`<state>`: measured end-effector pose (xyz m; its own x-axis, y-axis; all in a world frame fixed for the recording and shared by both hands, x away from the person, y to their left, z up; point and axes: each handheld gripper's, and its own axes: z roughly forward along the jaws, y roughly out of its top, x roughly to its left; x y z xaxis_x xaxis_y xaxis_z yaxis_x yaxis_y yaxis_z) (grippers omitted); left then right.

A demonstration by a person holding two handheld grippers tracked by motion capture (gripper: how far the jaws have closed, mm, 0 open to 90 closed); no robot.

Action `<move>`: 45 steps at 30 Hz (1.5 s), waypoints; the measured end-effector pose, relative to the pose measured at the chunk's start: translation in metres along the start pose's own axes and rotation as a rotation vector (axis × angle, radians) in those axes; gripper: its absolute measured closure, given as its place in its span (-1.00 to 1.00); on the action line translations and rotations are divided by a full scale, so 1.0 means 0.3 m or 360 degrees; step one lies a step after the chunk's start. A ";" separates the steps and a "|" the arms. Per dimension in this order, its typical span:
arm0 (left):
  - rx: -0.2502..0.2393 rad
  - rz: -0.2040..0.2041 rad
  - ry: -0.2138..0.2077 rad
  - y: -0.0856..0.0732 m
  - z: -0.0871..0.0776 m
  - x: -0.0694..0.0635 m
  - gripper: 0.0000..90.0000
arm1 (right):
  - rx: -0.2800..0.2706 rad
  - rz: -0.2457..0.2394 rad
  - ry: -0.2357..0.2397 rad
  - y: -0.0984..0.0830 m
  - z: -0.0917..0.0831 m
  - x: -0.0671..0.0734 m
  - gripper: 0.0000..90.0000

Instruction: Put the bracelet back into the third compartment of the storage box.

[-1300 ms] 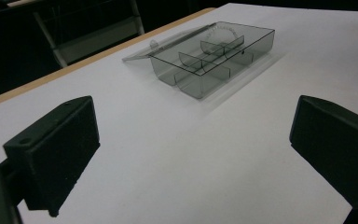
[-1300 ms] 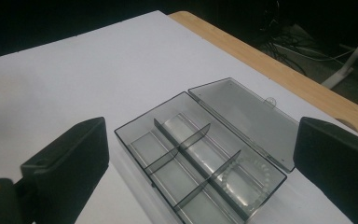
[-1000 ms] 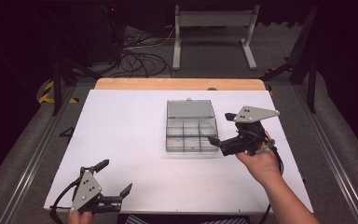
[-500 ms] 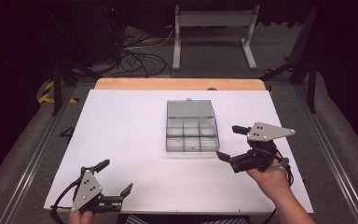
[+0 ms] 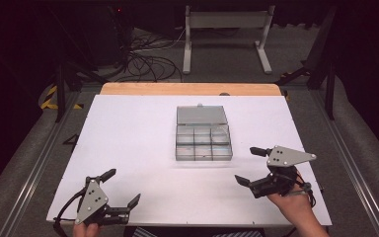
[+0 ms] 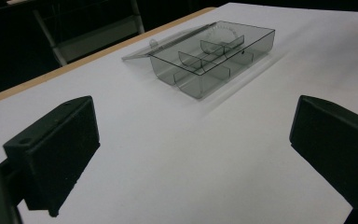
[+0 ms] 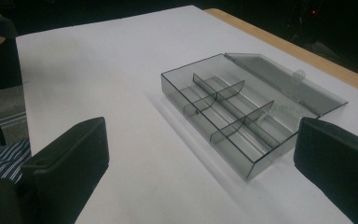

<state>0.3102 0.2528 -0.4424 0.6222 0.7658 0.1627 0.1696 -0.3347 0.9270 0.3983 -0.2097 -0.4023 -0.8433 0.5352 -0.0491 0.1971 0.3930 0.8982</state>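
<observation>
A clear grey compartment box (image 5: 203, 141) lies on the white table (image 5: 128, 133) with its lid (image 5: 201, 115) folded open flat behind it. Its compartments look empty in both gripper views (image 6: 213, 59) (image 7: 235, 119). My left gripper (image 5: 121, 186) rests near the table's front left corner, jaws wide apart and holding nothing (image 6: 191, 154). My right gripper (image 5: 250, 166) hovers at the front right, a little to the right of and nearer than the box, also open and empty (image 7: 200, 172).
A wooden strip (image 5: 190, 89) runs along the table's far edge. Beyond it stand a white metal stand (image 5: 227, 34) and a tangle of cables (image 5: 143, 59) on the floor. Metal rails (image 5: 34, 168) flank the table.
My right gripper has drawn back from the box's right side toward the front right of the table. The left gripper has stayed in place.
</observation>
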 end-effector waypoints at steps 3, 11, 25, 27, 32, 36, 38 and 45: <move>0.0001 0.0013 0.0004 0.000 0.001 0.001 -0.96 | 0.0012 0.0004 0.0009 -0.025 0.002 0.005 -0.91; 0.0004 0.0014 0.0004 0.000 0.001 0.002 -0.96 | 0.0028 0.0058 0.0044 -0.096 0.011 0.012 -0.91; 0.0015 0.0002 -0.0007 -0.002 0.006 -0.003 -0.96 | 0.0081 0.0128 0.0057 -0.210 0.015 0.012 -0.93; 0.0016 0.0014 -0.0005 -0.001 0.006 -0.002 -0.96 | 0.0088 0.0134 0.0059 -0.222 0.016 0.014 -0.93; 0.0021 0.0013 -0.0007 -0.002 0.006 -0.001 -0.96 | 0.0121 0.0134 0.0051 -0.249 0.020 0.021 -0.95; 0.0020 0.0014 -0.0005 -0.003 0.005 0.000 -0.96 | 0.0146 0.0141 0.0060 -0.270 0.025 0.025 -0.97; 0.0020 0.0012 -0.0005 -0.004 0.005 0.001 -0.96 | 0.0160 0.0146 0.0059 -0.280 0.026 0.027 -0.97; 0.0025 0.0013 0.0000 -0.007 0.009 0.004 -0.96 | 0.0164 0.0142 0.0036 -0.291 0.018 0.027 -0.98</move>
<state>0.3125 0.2529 -0.4450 0.6235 0.7630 0.1705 0.1765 -0.3499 0.9200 0.3769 -0.2355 -0.4835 -0.8309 0.5550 0.0398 0.3211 0.4199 0.8489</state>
